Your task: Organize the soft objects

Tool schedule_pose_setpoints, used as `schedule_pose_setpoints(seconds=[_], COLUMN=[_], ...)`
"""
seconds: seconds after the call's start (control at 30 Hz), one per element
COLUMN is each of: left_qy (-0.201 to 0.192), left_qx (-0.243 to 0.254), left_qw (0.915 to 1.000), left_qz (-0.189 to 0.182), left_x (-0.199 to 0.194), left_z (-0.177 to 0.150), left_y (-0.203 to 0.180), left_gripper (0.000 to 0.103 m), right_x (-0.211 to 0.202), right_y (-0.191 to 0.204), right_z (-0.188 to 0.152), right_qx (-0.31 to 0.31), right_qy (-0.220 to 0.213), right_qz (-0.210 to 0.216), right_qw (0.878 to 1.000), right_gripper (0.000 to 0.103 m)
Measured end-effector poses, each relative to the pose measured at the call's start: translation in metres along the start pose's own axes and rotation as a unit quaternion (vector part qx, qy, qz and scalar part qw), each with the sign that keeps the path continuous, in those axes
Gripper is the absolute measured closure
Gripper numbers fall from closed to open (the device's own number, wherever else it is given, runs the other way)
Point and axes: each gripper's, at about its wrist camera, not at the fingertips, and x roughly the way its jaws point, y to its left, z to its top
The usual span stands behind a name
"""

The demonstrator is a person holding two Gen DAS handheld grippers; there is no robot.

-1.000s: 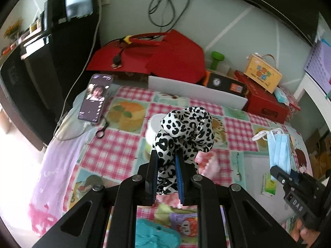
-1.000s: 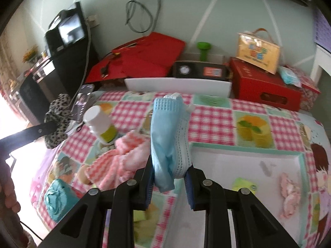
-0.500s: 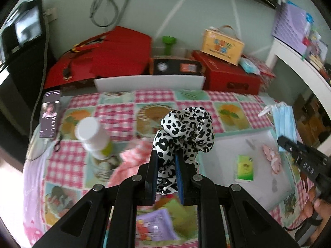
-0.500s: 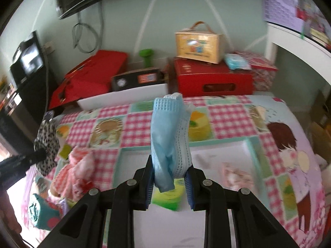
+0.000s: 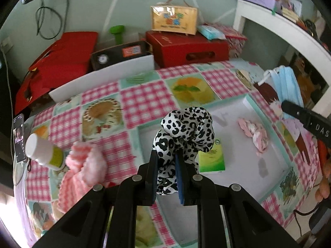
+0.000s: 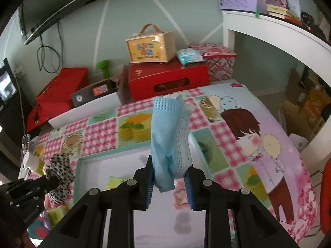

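Note:
My left gripper [image 5: 166,174] is shut on a black-and-white leopard-print scrunchie [image 5: 186,130], held above the left part of a white tray with a teal rim [image 5: 248,101]. My right gripper [image 6: 169,183] is shut on a folded blue face mask [image 6: 169,136], held above the tray's right part [image 6: 196,140]. In the tray lie a small pink cloth [image 5: 253,134] and a green packet [image 5: 212,161]. A pink striped fluffy cloth [image 5: 82,165] lies on the tablecloth left of the tray. The scrunchie [image 6: 60,169] and mask [image 5: 287,86] each show in the other wrist view.
A white-capped bottle [image 5: 43,152] lies on its side near the table's left edge beside a phone [image 5: 18,136]. Red boxes [image 5: 186,47], a yellow carry box [image 5: 173,20] and a white board [image 5: 103,78] stand behind the table. A white shelf [image 6: 269,29] is at the right.
Both grippers have swung to the right, from over the bottle and pink cloth to over the tray, still holding the scrunchie and the mask.

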Motion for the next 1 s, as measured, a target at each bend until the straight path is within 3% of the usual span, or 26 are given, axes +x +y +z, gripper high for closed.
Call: schedule_pose_setpoints(seconds=[0.27,0.53,1.0], left_qy=[0.02,0.053,0.079], left_qx=[0.004,-0.035,-0.053], left_qw=[0.9997,0.9977,0.9953], left_qz=[0.016,0.023,0.021], left_x=[0.029,0.063,0.087], left_z=[-0.002,-0.007,-0.012], left_y=[-0.018,-0.007,-0.001], left_gripper=[0.086,0.086,0.086], right_x=[0.021,0.076,0.116], right_y=[-0.001,0.023,0.033], right_z=[-0.006,-0.026,-0.046], right_qx=[0.001,-0.026,-0.051], right_qy=[0.027,0.101,0.159], right_qz=[0.013,0.041,0.007], right_qw=[1.0,0.994,0.986], right_gripper=[0.075,0.075,0.075])
